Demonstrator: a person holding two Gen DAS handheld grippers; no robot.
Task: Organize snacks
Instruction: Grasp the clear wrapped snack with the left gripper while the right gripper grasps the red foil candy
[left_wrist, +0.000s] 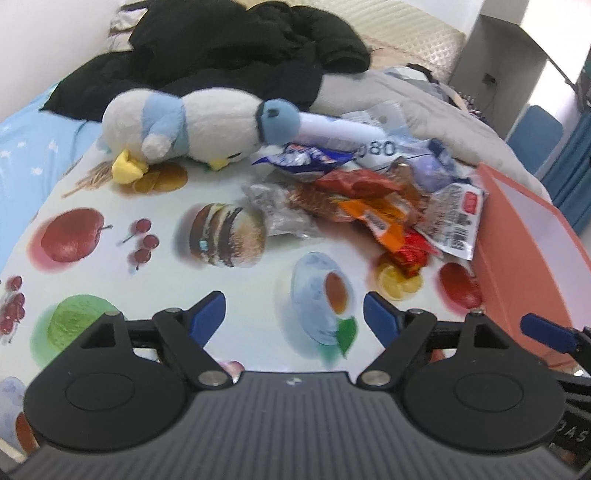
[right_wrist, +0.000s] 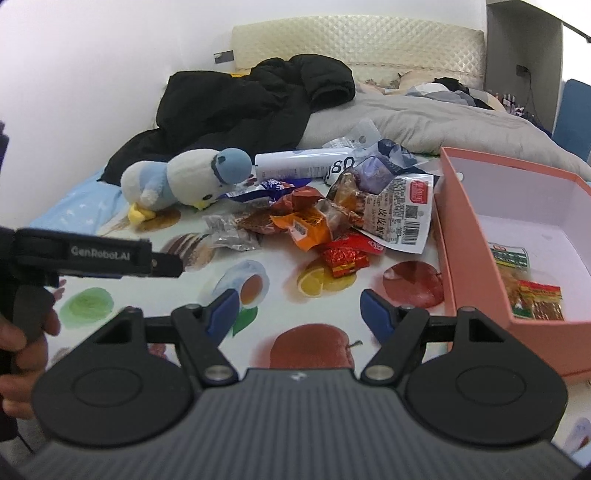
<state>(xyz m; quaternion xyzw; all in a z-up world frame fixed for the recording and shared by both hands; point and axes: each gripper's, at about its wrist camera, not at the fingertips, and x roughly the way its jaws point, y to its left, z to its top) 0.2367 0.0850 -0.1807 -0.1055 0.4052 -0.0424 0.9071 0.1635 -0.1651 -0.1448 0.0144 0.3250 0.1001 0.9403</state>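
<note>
A pile of snack packets (left_wrist: 373, 206) lies on a fruit-print cloth (left_wrist: 110, 206); it also shows in the right wrist view (right_wrist: 325, 218). An orange packet (right_wrist: 301, 227) and a small red one (right_wrist: 345, 258) lie at its near side. A pink box (right_wrist: 476, 258) stands to the right with two snack packets (right_wrist: 524, 284) inside; its wall also shows in the left wrist view (left_wrist: 517, 258). My left gripper (left_wrist: 294, 314) is open and empty, short of the pile. My right gripper (right_wrist: 300, 308) is open and empty, left of the box.
A white and blue plush bird (left_wrist: 184, 125) lies left of the pile, a white tube (right_wrist: 303, 166) behind it. A black jacket (right_wrist: 251, 107) and grey blanket (right_wrist: 424, 125) cover the bed behind. The left gripper's body (right_wrist: 92, 254) shows at the left of the right wrist view.
</note>
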